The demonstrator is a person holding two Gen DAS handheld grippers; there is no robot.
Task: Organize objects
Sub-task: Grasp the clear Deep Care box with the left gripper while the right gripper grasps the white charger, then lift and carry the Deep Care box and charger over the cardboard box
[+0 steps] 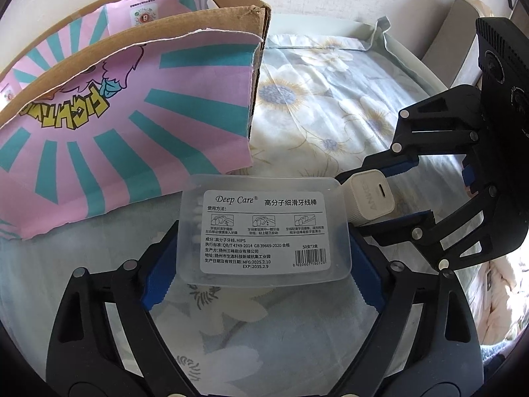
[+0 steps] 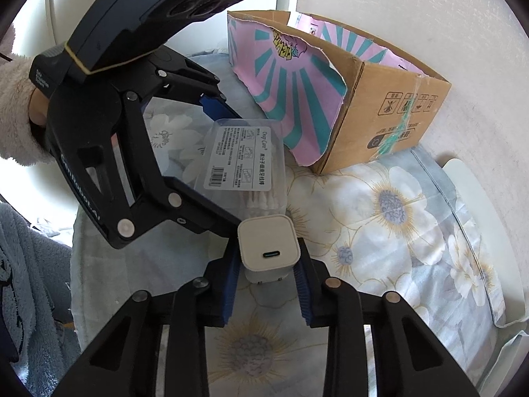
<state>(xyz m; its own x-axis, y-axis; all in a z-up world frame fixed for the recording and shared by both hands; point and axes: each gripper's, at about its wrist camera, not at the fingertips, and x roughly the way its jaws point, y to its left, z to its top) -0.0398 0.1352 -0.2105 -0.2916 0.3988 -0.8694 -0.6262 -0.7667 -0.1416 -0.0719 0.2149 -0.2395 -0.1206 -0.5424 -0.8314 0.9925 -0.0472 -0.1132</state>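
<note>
My right hand-held gripper [image 2: 266, 292] pinches the charger [image 2: 267, 248]; my left hand-held gripper [image 1: 261, 258] straddles the floss box [image 1: 264, 228] on the bed [image 1: 330, 99], spread. Risk: floss box slips; grippers collide.

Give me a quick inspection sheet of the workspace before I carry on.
Surface: floral bedsheet, wrinkled.
Job's things: clear floss-pick box and white charger side by side; open cardboard box behind them.
Clutter: nothing seen.
Grippers: left gripper straddles the floss-pick box, whether its pads press is unclear; right gripper shut on the charger.
Cables: nothing seen.
Surroundings: pale wall; fleecy sleeve.
</note>
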